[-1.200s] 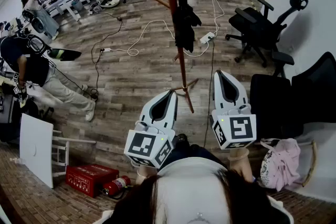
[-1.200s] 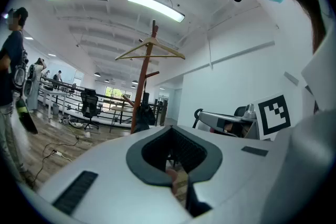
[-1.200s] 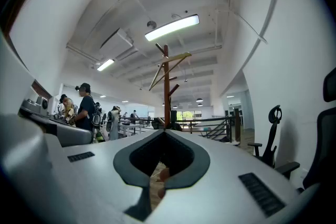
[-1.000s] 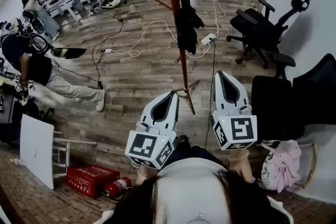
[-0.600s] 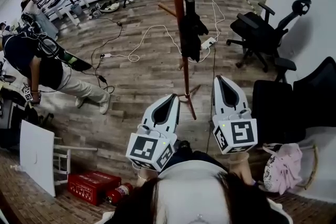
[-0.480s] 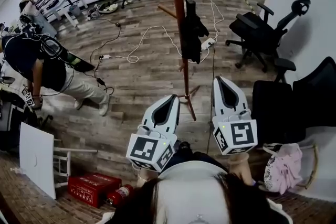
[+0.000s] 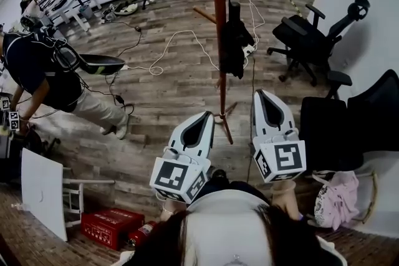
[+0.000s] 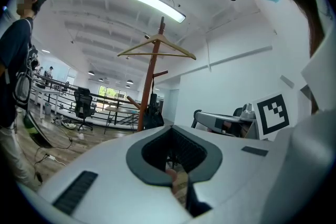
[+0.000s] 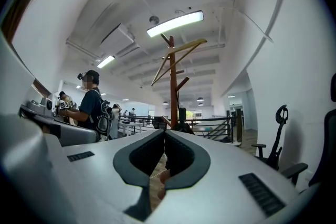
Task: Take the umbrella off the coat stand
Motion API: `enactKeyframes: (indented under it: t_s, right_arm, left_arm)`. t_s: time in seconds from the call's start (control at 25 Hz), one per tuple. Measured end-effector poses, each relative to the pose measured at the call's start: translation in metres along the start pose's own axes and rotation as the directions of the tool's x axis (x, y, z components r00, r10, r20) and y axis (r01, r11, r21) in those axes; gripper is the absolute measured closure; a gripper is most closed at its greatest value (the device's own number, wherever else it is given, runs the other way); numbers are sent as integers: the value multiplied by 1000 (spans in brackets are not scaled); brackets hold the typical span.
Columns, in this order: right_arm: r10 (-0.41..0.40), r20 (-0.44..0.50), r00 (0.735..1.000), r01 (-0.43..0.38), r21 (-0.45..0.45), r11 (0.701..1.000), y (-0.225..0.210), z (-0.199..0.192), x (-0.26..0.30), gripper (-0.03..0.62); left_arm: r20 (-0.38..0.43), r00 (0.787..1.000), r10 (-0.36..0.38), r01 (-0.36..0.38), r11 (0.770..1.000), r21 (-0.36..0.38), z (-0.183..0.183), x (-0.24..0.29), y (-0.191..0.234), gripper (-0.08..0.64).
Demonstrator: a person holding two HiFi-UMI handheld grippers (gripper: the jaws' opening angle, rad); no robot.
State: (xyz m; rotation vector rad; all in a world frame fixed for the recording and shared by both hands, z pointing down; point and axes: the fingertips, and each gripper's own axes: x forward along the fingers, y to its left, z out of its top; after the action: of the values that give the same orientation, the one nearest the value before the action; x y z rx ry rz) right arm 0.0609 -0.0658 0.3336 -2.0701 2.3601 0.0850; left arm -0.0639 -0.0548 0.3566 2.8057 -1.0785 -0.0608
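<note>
1. The coat stand (image 7: 219,40) now sits larger and nearer the middle of the head view than it did a second ago. Its base lies just ahead of both grippers, so the approach is under way.
2. The umbrella (image 7: 235,40), black and folded, still hangs on the stand, just right of the pole. It is untouched and well above and beyond the grippers.
3. The left gripper (image 7: 204,115) has its fingers (image 8: 115,165) together with nothing between them. It points level toward the stand.
4. The right gripper (image 7: 262,94) likewise has its fingers (image 9: 226,165) together and empty. Its own view shows the pole straight ahead.
5. The other person (image 7: 43,71) at the left has stepped further along the floor (image 7: 168,90), clear of the path.
6. My reading is that the task has not really begun. The gap has to be closed and one gripper opened before the umbrella can be lifted off its peg.
</note>
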Motion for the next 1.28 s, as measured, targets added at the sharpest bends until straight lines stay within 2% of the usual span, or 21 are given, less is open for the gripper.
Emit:
enactKeyframes:
  t_s: [0.16, 0.64, 1.28]
  right_arm:
    - [1, -1, 1000, -1, 13, 1000, 4, 0, 4, 555]
    - [-10, -16, 1000, 9, -24, 1000, 8, 1, 15, 554]
    - [37, -24, 999, -37, -6, 999, -12, -2, 36, 552]
  left_arm:
    - [-3, 1000, -12, 12, 1000, -1, -1, -1, 4, 551]
    - [-2, 999, -32, 32, 999, -15, 0, 4, 9, 551]
    - [1, 1000, 16, -16, 1000, -17, 2, 29, 12, 551]
